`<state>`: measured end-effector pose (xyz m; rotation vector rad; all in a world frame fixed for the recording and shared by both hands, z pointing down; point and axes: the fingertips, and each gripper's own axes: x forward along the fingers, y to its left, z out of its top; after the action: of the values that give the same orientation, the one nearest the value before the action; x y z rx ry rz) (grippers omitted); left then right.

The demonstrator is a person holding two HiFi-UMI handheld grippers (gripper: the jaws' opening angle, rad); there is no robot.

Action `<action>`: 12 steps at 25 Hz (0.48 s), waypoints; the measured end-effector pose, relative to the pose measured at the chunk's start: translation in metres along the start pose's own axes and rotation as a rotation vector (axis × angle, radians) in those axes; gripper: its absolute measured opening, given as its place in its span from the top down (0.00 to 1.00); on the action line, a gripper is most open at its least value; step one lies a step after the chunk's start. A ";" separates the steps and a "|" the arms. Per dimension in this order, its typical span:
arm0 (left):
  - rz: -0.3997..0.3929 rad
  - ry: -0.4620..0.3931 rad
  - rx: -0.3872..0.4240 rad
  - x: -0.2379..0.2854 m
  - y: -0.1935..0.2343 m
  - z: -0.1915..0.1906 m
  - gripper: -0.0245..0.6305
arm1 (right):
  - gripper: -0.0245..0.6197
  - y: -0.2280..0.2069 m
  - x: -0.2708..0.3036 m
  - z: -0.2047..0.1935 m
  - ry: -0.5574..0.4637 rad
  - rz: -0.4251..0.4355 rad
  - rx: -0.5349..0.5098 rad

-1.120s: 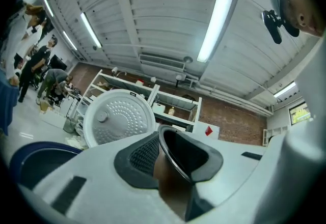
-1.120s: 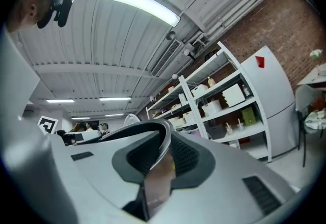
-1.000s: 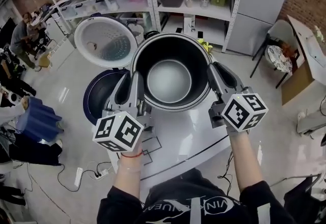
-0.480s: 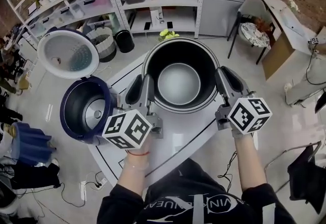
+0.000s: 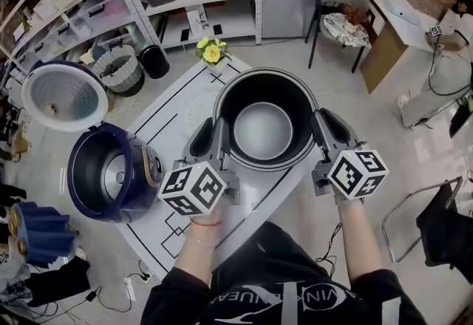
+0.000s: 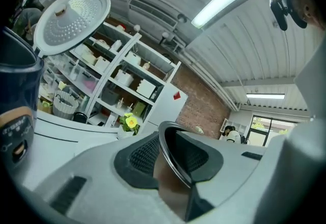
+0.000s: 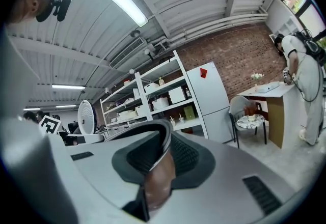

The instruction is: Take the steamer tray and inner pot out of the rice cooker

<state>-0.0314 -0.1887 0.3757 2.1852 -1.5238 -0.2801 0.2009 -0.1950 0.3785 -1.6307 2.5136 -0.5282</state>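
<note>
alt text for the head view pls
Seen from above, a person holds a dark inner pot by its rim, left gripper and right gripper clamped on opposite sides, over a white table. The open, dark blue rice cooker stands at the left, lid raised.

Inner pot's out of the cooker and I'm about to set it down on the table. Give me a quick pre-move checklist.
1. Left gripper clamped on inner pot rim: ok.
2. Right gripper clamped on the opposite rim: ok.
3. Pot looks level between them: ok.
4. Table bare directly under the pot: cannot tell, the pot hides it.
5. Pot clear of the open rice cooker: ok.
</note>
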 end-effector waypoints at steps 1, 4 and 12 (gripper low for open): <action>0.001 0.015 -0.007 0.003 0.001 -0.008 0.82 | 0.86 -0.005 -0.001 -0.004 0.006 -0.009 0.001; 0.009 0.057 -0.018 0.008 0.002 -0.028 0.82 | 0.86 -0.018 -0.004 -0.017 0.028 -0.028 0.011; 0.036 0.128 -0.025 0.019 0.013 -0.064 0.82 | 0.86 -0.040 -0.003 -0.051 0.073 -0.053 0.047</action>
<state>-0.0090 -0.1938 0.4397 2.1114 -1.4791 -0.1439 0.2231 -0.1952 0.4398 -1.6951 2.4942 -0.6585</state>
